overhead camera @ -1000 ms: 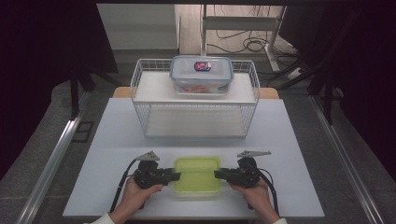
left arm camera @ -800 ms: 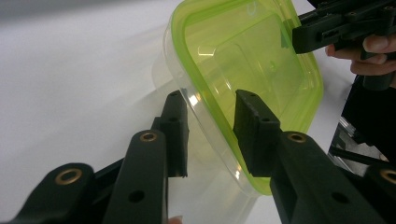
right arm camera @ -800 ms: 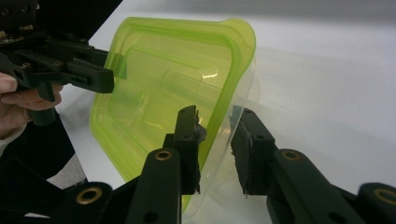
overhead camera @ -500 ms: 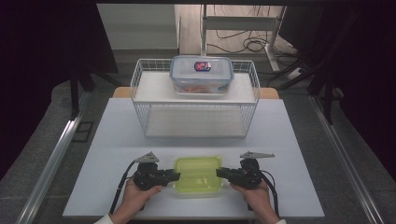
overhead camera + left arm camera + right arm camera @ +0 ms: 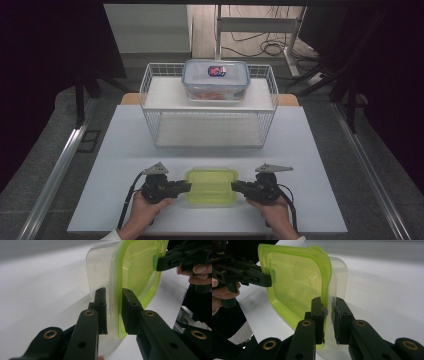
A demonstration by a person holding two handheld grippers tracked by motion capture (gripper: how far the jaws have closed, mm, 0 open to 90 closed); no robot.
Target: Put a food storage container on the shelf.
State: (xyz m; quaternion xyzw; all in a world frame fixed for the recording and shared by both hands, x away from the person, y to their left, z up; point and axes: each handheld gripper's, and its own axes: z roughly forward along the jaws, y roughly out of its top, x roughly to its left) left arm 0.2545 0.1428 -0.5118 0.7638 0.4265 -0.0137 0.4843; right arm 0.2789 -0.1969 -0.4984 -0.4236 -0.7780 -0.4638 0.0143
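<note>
A clear box with a lime-green lid [image 5: 211, 186] lies flat near the table's front edge. My left gripper [image 5: 188, 187] holds its left end and my right gripper [image 5: 234, 187] its right end, each held in a hand. In the left gripper view the jaws [image 5: 113, 298] have just been closing and now pinch the lid's rim and clear wall [image 5: 135, 272]. In the right gripper view the jaws [image 5: 327, 303], which also closed in, clamp the opposite rim of the box [image 5: 294, 280]. The other gripper [image 5: 270, 277] grips the far end.
A white wire rack [image 5: 145, 85] stands at the back middle of the white table [image 5: 320, 165]. On its upper shelf sits a clear box with a blue-clipped lid [image 5: 215, 80]. Dark floor, cables and metal rails surround the table.
Both pairs of jaws have narrowed onto the ends of the green-lidded box. The hands and the box have hardly moved.
</note>
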